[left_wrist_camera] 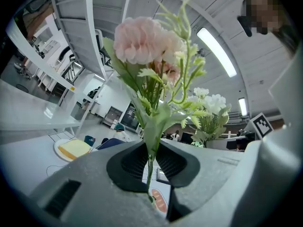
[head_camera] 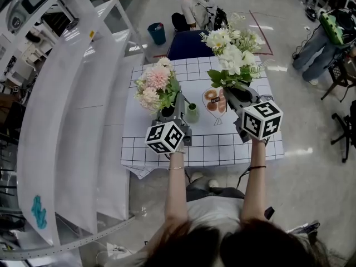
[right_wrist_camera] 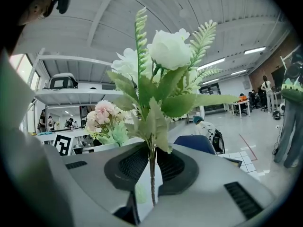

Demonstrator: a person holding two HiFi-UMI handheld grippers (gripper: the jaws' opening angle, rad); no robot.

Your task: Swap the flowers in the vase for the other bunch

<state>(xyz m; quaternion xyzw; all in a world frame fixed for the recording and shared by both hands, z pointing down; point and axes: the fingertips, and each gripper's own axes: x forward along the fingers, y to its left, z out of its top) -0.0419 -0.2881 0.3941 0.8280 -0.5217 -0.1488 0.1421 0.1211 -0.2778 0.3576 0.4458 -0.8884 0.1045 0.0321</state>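
Note:
Both bunches are held up over the table (head_camera: pixel 245 143) with the checked cloth. My left gripper (head_camera: pixel 168 111) is shut on the thin stem of the pink flower bunch (head_camera: pixel 157 85); in the left gripper view the stem runs between the pads of the left gripper (left_wrist_camera: pixel 150 168), with the pink flower bunch (left_wrist_camera: pixel 147 46) above. My right gripper (head_camera: pixel 238 95) is shut on the stem of the white flower bunch (head_camera: pixel 231 52), also seen in the right gripper view as the white flower bunch (right_wrist_camera: pixel 163 63) above the right gripper (right_wrist_camera: pixel 152 176). A small pale green vase (head_camera: pixel 192 113) stands empty on the table between the grippers.
A printed picture of baked goods (head_camera: pixel 214 100) lies on the cloth beside the vase. White shelving (head_camera: pixel 72 121) curves along the left. Behind the table stand a dark blue panel (head_camera: pixel 186 43) and a blue bin (head_camera: pixel 157 33), and a person (head_camera: pixel 194 10) crouches there.

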